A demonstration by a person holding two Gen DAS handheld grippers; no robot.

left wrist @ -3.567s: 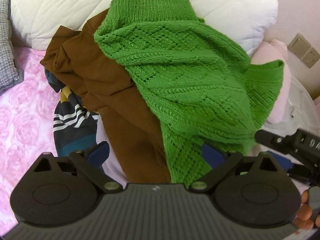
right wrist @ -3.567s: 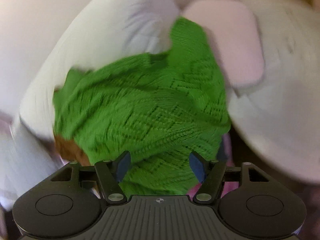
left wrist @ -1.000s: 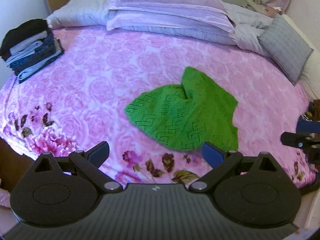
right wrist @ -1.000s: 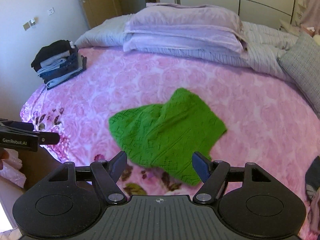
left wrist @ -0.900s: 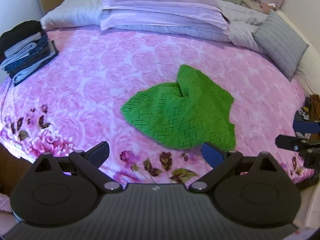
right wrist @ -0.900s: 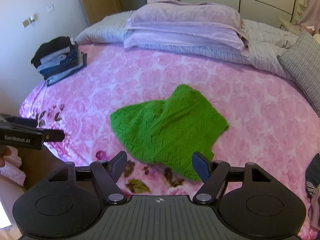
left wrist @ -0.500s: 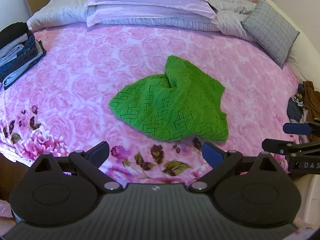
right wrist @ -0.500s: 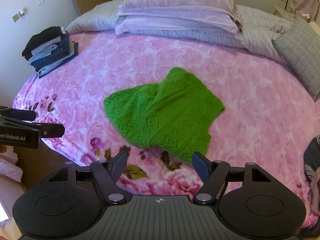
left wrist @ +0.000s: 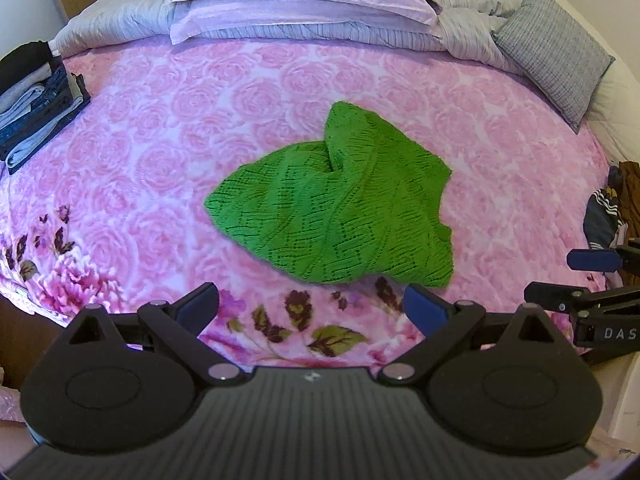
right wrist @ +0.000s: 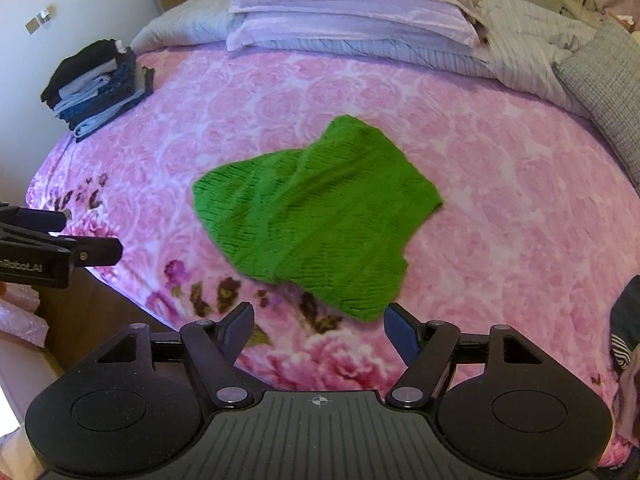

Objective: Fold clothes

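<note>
A folded stack (left wrist: 32, 92) sits at the bed's far left edge; the left gripper (left wrist: 311, 307) hovers over the near edge, jaws spread and empty; the green knit (left wrist: 336, 204) lies crumpled mid-bed (left wrist: 140, 140), one flap doubled over; the right gripper (right wrist: 319, 325) hangs likewise wide and empty; to fold well, pinch two outer corners and pull the knit flat first; unfolded clothes (left wrist: 608, 204) wait at right.

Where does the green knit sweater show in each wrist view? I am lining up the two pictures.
Left wrist view: green knit sweater lies crumpled mid-frame on the pink bedspread.
Right wrist view: it lies mid-frame too.
Shared landmark: the stack of folded clothes, at the far left in both.
</note>
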